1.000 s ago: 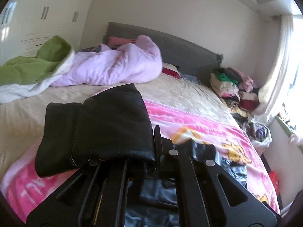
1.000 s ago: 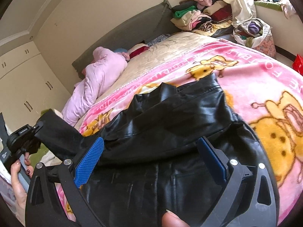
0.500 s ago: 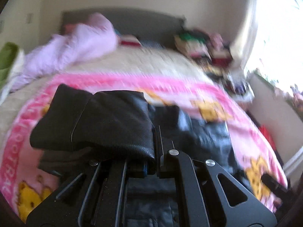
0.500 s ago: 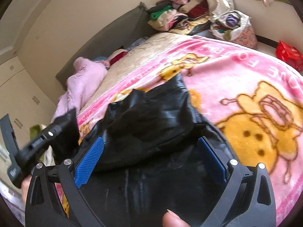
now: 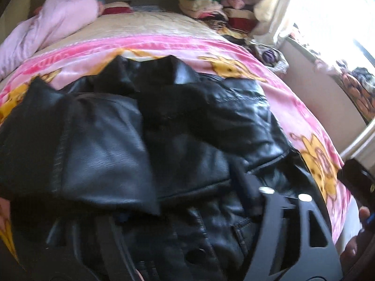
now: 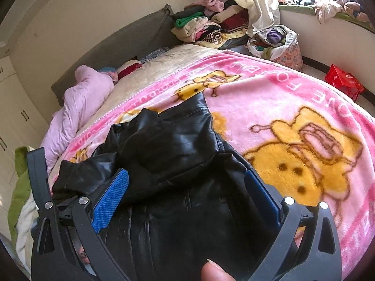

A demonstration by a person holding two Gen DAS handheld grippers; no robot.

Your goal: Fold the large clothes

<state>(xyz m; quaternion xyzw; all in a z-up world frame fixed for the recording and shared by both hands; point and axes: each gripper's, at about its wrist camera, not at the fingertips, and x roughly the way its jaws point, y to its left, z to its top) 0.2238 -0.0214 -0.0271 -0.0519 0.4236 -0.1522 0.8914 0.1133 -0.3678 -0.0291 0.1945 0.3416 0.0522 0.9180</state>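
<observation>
Below the right claw (image 6: 187, 194), jacket (image 6: 168, 145)

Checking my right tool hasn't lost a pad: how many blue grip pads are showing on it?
2. One blue pad sits left in the right wrist view, ribbed face showing; the other pad sits right, seen edge-on. None seems hidden.

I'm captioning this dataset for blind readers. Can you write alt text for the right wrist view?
A black leather jacket lies crumpled on a pink cartoon-bear blanket covering a bed, framed by the open right gripper and its blue pads. Folded clothes are piled beyond the bed.
</observation>
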